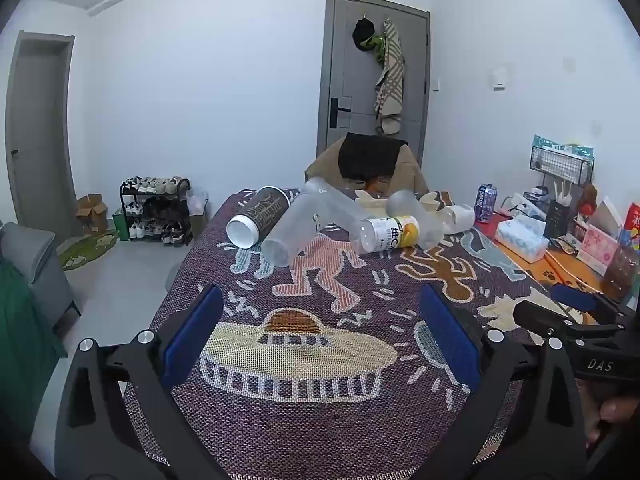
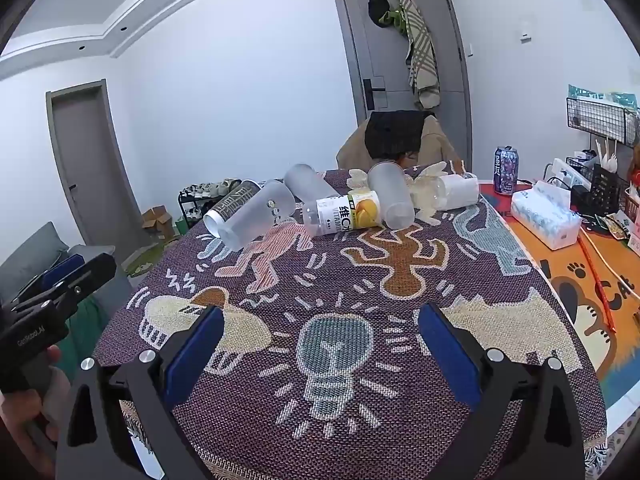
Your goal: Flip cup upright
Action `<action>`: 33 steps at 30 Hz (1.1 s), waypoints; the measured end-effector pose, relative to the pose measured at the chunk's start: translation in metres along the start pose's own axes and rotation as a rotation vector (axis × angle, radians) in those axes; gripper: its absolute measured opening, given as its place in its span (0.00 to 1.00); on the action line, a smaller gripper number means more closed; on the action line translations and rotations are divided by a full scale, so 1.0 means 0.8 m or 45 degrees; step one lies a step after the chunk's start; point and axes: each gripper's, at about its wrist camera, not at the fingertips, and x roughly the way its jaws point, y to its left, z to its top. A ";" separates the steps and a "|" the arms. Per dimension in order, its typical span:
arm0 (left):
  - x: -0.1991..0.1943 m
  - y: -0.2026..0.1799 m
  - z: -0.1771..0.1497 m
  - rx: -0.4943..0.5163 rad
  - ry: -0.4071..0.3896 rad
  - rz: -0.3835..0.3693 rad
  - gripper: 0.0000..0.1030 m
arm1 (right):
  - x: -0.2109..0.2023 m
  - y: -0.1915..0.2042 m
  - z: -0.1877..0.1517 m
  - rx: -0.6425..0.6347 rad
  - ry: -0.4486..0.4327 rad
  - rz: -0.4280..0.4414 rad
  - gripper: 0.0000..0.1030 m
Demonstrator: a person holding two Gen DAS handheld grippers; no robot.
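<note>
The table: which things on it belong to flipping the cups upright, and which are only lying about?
For the job:
dark printed cup
frosted cup near it
second frosted cup
left tool
right tool

Only lying about:
vitamin bottle
drink can
tissue pack
wire rack

A lived-in home, likely an apartment's front room. A grey entry door (image 1: 374, 76) has a smart lock, with a hat and plaid scarf (image 1: 390, 76) hanging on it. A loaded shoe rack (image 1: 156, 210) stands by the wall with cardboard boxes (image 1: 93, 211) beside it. A patterned woven cloth (image 2: 340, 320) covers the counter, near a tissue pack (image 2: 546, 214) and a soda can (image 2: 506, 170).
</note>
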 end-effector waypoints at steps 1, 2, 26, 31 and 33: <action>0.000 0.000 0.000 0.001 0.002 -0.002 0.95 | -0.001 0.000 0.000 0.002 0.001 0.001 0.93; 0.000 0.001 0.000 0.001 0.002 -0.003 0.95 | -0.003 -0.001 0.000 0.003 0.001 0.001 0.93; -0.002 0.006 -0.002 -0.021 -0.008 -0.009 0.95 | -0.005 0.002 0.003 0.001 -0.006 -0.002 0.93; -0.003 0.007 -0.002 -0.021 -0.007 -0.009 0.95 | -0.006 0.003 0.003 0.004 -0.005 0.000 0.93; -0.003 0.007 -0.002 -0.023 -0.007 -0.011 0.95 | -0.007 0.002 0.004 0.002 -0.010 0.002 0.93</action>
